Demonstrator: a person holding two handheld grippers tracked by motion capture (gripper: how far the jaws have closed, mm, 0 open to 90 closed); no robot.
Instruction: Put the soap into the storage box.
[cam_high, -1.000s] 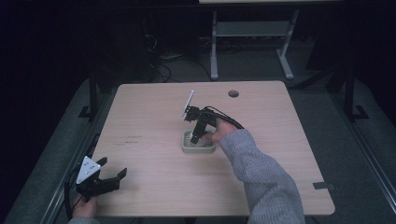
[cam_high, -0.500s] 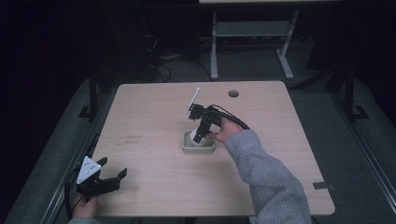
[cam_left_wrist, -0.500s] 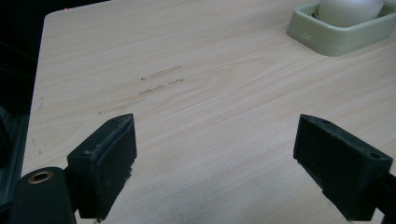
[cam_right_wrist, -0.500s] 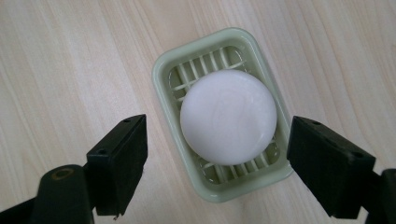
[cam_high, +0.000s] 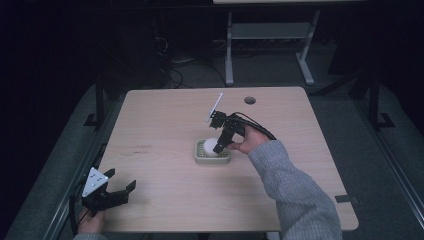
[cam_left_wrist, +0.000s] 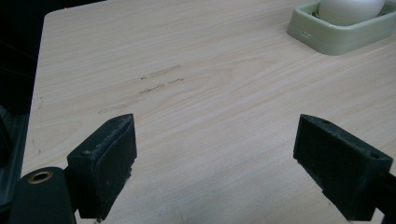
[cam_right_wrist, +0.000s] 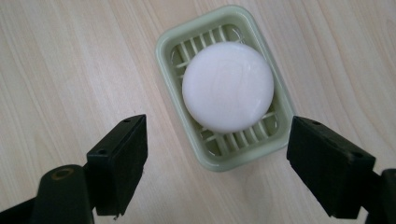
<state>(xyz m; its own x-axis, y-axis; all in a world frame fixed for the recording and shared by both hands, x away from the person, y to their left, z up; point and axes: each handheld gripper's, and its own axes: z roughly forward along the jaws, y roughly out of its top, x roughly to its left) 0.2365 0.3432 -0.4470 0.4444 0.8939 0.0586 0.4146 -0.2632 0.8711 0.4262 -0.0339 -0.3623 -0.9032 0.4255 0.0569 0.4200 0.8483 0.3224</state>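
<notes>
A round white soap bar (cam_right_wrist: 228, 87) lies in a pale green slotted soap dish (cam_right_wrist: 271, 140) near the middle of the wooden table (cam_high: 165, 125). My right gripper (cam_right_wrist: 217, 172) hovers above the dish, pointing down, open, with nothing between its jaws; the high view shows the right gripper (cam_high: 218, 148) at the dish's (cam_high: 199, 158) right side over the soap (cam_high: 209, 147). My left gripper (cam_high: 119, 192) rests open at the table's near left corner, far from the dish. In the left gripper view its jaws (cam_left_wrist: 215, 175) stand wide over bare wood, the dish (cam_left_wrist: 336, 37) at top right.
A round cable hole (cam_high: 250, 100) sits near the table's far edge. Faint scuff marks (cam_left_wrist: 154, 86) mark the wood left of centre. A metal table frame (cam_high: 270, 35) stands on the dark floor beyond. The person's grey sleeve (cam_high: 295, 195) crosses the near right of the table.
The right gripper has shifted slightly right and lifted a little above the dish, leaving the soap lying in it. The left gripper has stayed put.
</notes>
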